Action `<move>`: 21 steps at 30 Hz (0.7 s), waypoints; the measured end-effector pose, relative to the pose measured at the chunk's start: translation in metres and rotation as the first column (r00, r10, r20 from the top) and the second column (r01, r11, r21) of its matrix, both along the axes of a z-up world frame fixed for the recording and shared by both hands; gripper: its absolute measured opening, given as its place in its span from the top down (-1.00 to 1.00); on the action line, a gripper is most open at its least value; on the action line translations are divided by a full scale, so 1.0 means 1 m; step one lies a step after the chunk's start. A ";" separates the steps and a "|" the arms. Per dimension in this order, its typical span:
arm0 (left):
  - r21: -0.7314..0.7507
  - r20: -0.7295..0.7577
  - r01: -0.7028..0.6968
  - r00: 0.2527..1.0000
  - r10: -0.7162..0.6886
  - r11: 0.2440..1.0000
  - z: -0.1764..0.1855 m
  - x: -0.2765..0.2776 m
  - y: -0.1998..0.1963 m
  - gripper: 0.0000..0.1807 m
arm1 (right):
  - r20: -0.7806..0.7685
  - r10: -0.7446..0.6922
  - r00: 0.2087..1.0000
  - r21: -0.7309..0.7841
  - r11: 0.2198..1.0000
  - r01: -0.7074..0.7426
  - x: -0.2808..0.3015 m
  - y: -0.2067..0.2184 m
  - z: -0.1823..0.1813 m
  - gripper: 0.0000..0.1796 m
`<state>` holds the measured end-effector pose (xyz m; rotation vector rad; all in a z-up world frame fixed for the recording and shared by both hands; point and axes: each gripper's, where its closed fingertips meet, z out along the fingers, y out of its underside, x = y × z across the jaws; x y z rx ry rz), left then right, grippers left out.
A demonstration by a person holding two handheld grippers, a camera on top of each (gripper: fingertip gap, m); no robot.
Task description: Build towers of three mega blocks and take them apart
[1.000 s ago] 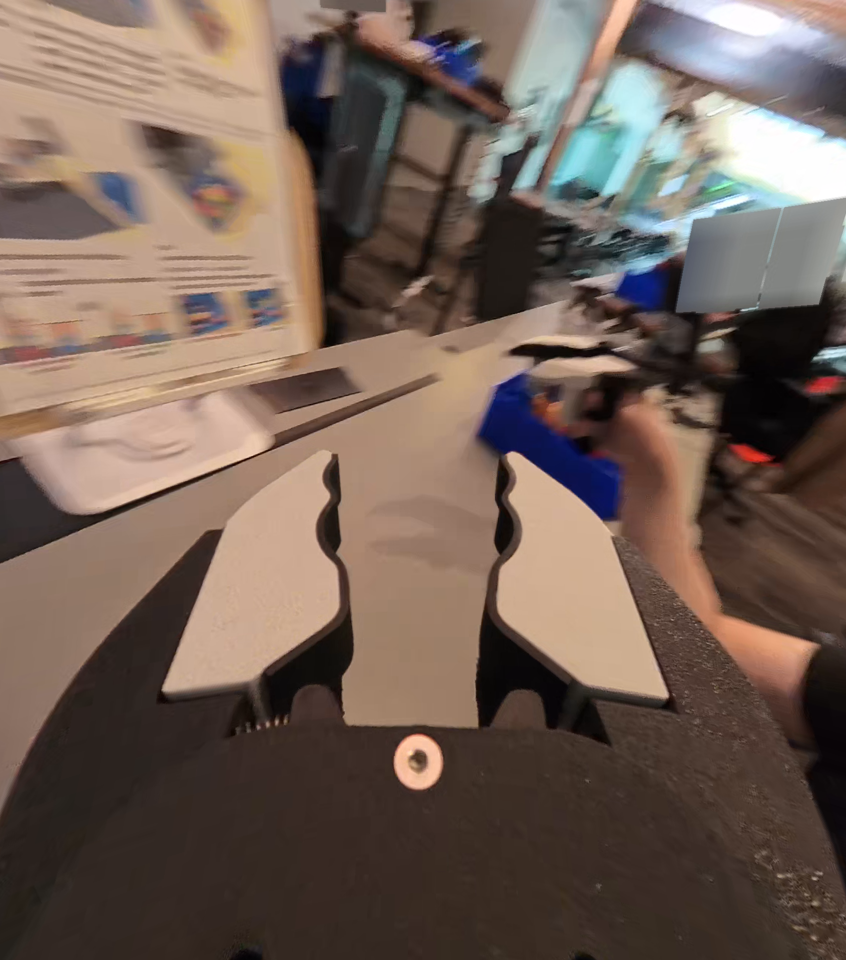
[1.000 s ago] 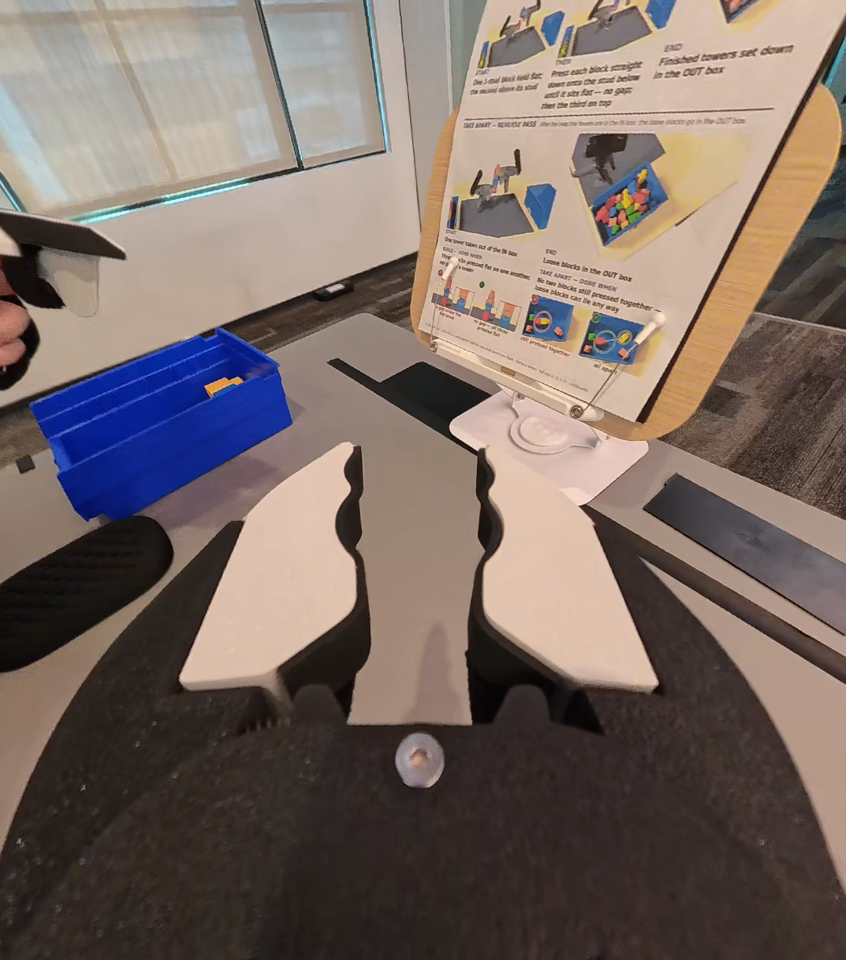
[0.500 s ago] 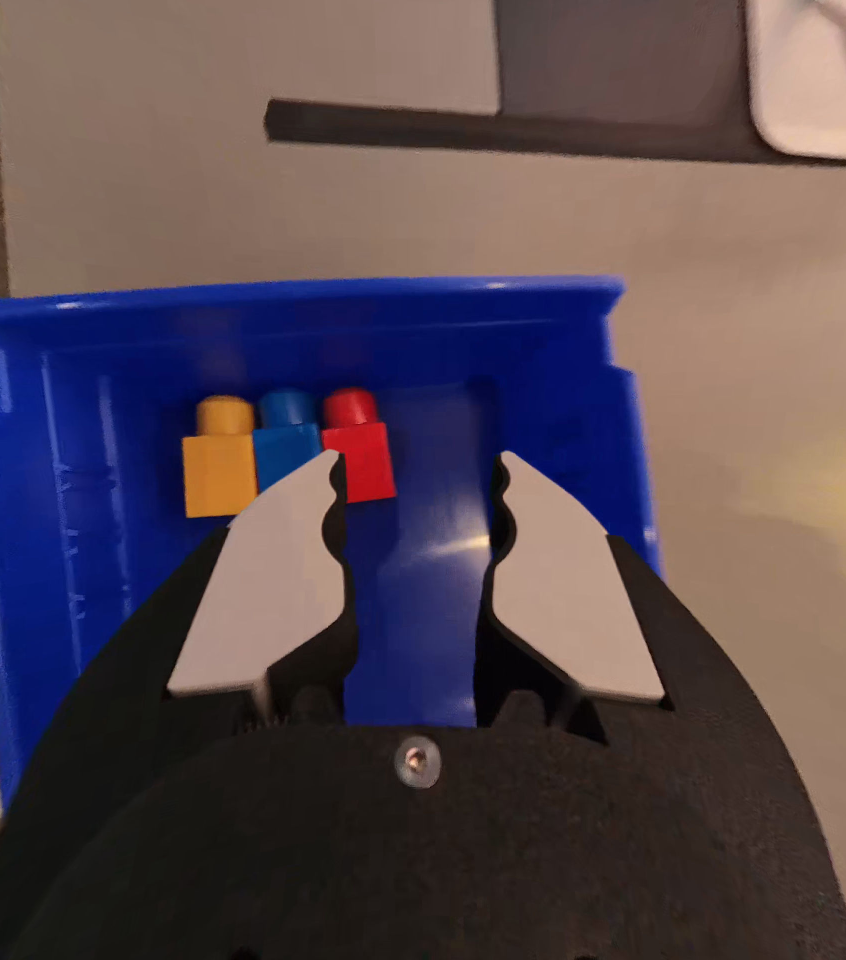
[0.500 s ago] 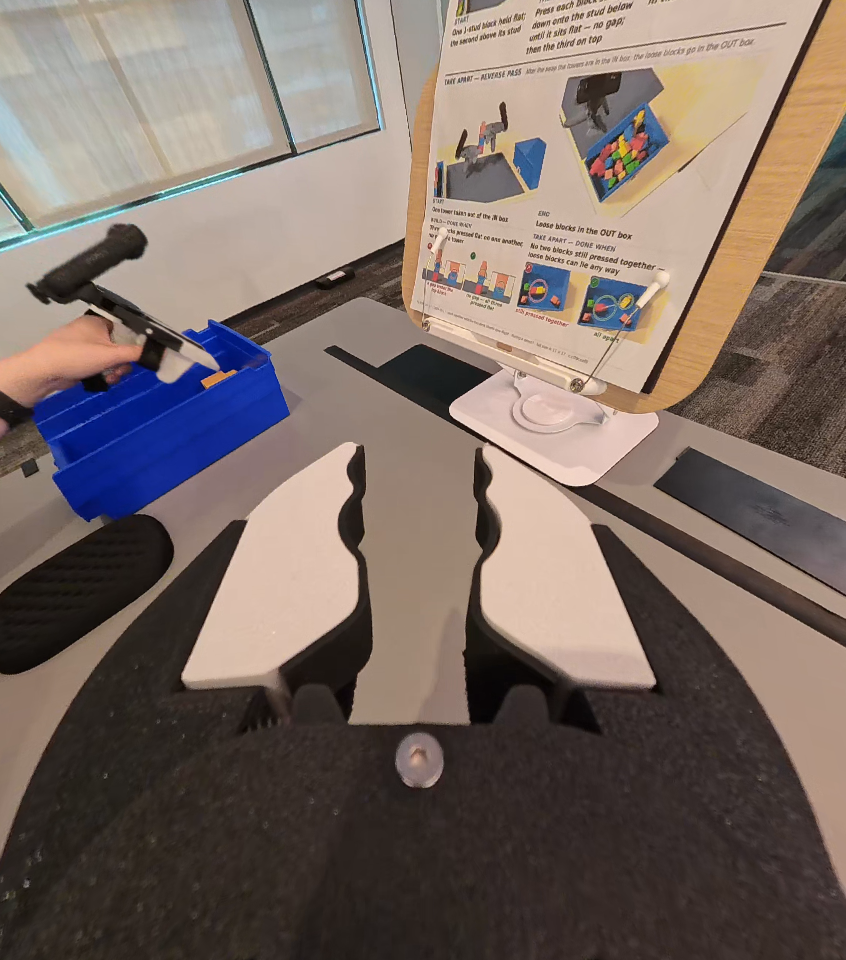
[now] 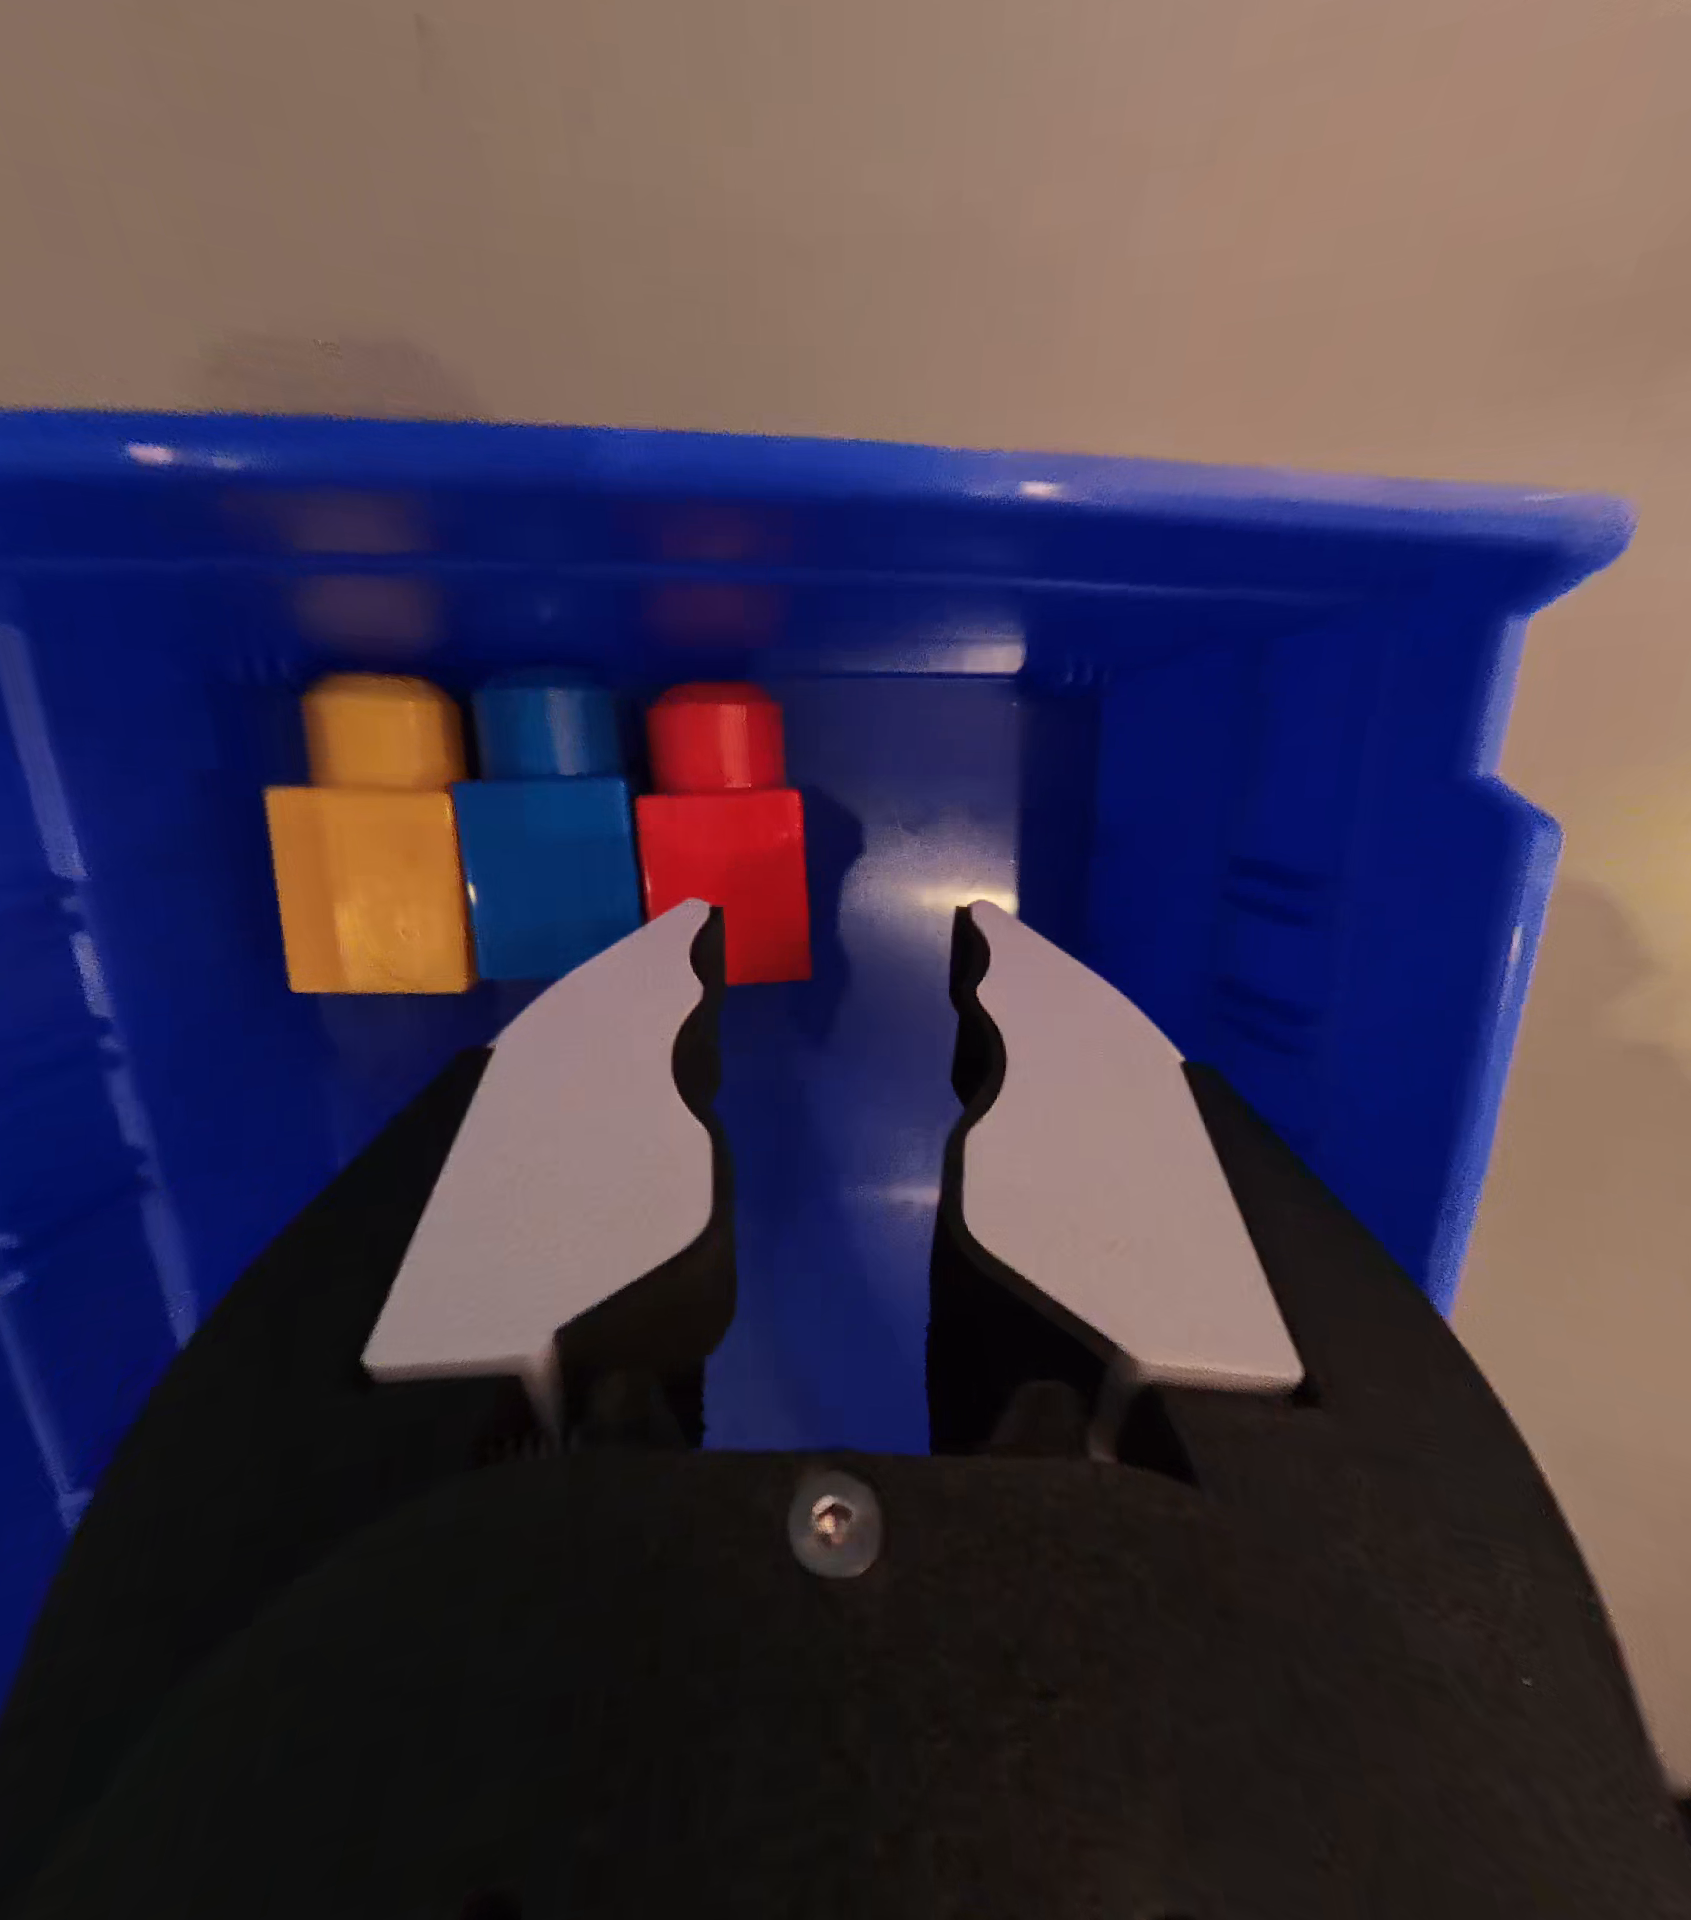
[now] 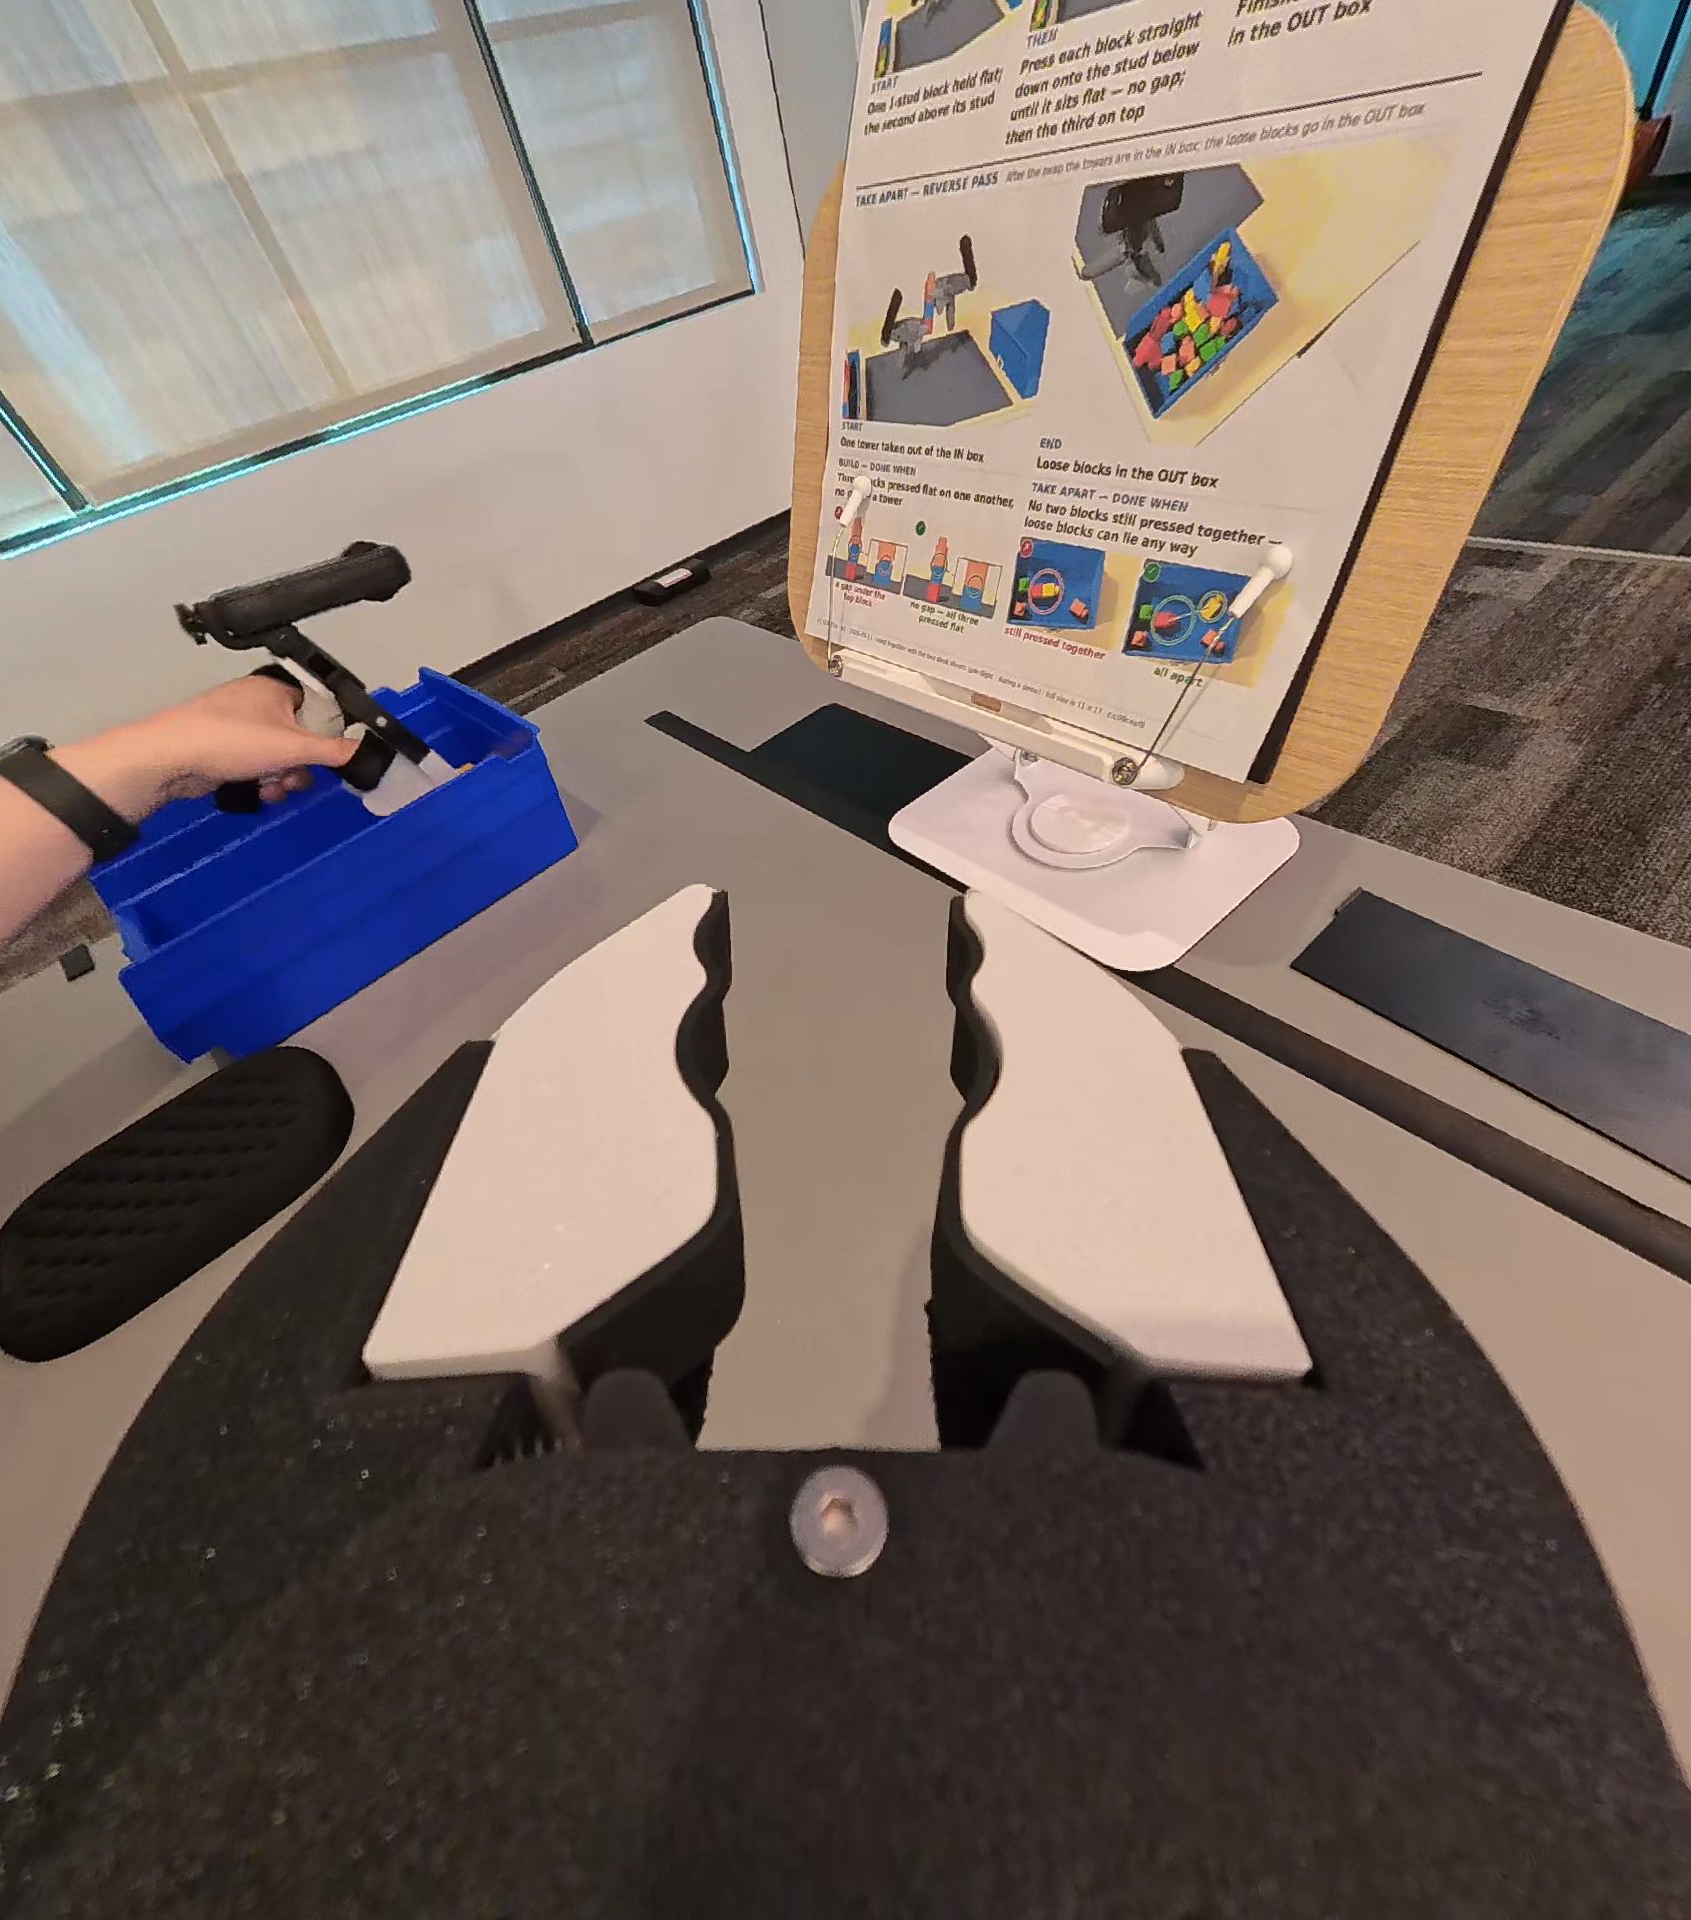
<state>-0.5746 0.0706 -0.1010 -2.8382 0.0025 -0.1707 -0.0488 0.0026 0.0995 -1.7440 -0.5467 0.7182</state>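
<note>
In the left wrist view a yellow block (image 5: 365,883), a blue block (image 5: 550,868) and a red block (image 5: 727,868) lie side by side on the floor of a blue bin (image 5: 820,488), studs toward its far wall. My left gripper (image 5: 833,912) is open and empty inside the bin, its left fingertip just over the red block's near corner. The right wrist view shows the bin (image 6: 321,894) at the table's left with the left gripper (image 6: 384,769) dipped into it. My right gripper (image 6: 833,902) is open and empty above the grey table (image 6: 820,1039).
An instruction board (image 6: 1184,364) on a white stand (image 6: 1090,862) stands at the back of the table. A black strip (image 6: 1547,1039) lies to the right. A black padded rest (image 6: 166,1195) lies near the bin. A hand (image 6: 197,748) holds the left gripper.
My left gripper swung from facing across the room to point down into the blue bin, then moved lower and closer to the three blocks. My right gripper stayed nearly still and open.
</note>
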 end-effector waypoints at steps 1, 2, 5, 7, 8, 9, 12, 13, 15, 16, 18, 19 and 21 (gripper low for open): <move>-0.037 0.016 -0.028 0.999 0.028 0.999 -0.001 0.000 -0.003 0.54 | -0.003 0.001 1.000 -0.002 1.000 -0.001 0.000 0.000 0.000 0.57; -0.070 0.029 -0.048 0.998 0.050 0.996 -0.002 0.001 -0.005 0.53 | -0.005 0.003 1.000 -0.005 1.000 -0.003 0.000 0.000 -0.001 0.57; -0.111 0.041 -0.086 0.995 0.091 0.990 -0.001 0.004 -0.005 0.52 | -0.007 0.012 1.000 -0.016 1.000 -0.013 0.000 0.000 -0.003 0.57; -0.118 0.033 -0.093 0.995 0.097 0.989 0.000 0.004 -0.003 0.49 | -0.003 0.017 1.000 -0.021 1.000 -0.017 -0.001 0.000 -0.003 0.57; -0.119 0.022 -0.093 0.995 0.096 0.988 0.000 0.004 -0.002 0.49 | -0.002 0.019 1.000 -0.020 1.000 -0.019 -0.001 -0.001 -0.003 0.57; -0.118 0.010 -0.093 0.995 0.095 0.989 0.000 0.003 0.000 0.48 | 0.000 0.021 1.000 -0.021 1.000 -0.021 -0.002 -0.001 -0.003 0.57; -0.126 -0.025 -0.091 0.996 0.089 0.988 -0.004 -0.001 0.001 0.45 | 0.006 0.023 1.000 -0.021 1.000 -0.023 -0.002 -0.001 -0.004 0.57; -0.134 -0.034 -0.088 0.996 0.084 0.987 -0.006 -0.002 0.000 0.45 | 0.007 0.023 1.000 -0.022 1.000 -0.023 -0.002 -0.001 -0.004 0.57; -0.144 -0.031 -0.086 0.996 0.082 0.986 -0.010 -0.001 -0.001 0.43 | 0.004 0.024 1.000 -0.025 0.999 -0.024 -0.002 -0.001 -0.004 0.57; -0.143 -0.032 -0.083 0.996 0.079 0.986 -0.011 -0.002 0.000 0.42 | 0.003 0.026 1.000 -0.026 0.999 -0.026 -0.002 -0.001 -0.005 0.57; -0.119 -0.057 -0.076 0.996 0.069 0.990 -0.010 -0.005 0.003 0.44 | 0.006 0.029 1.000 -0.030 0.999 -0.029 -0.003 -0.001 -0.006 0.57; -0.109 -0.068 -0.070 0.996 0.063 0.992 -0.010 -0.005 0.005 0.45 | 0.009 0.032 0.999 -0.030 0.999 -0.031 -0.004 -0.001 -0.006 0.57; -0.105 -0.081 -0.062 0.995 0.054 0.992 -0.011 -0.006 0.005 0.44 | 0.015 0.033 0.999 -0.031 0.999 -0.033 -0.005 -0.001 -0.007 0.57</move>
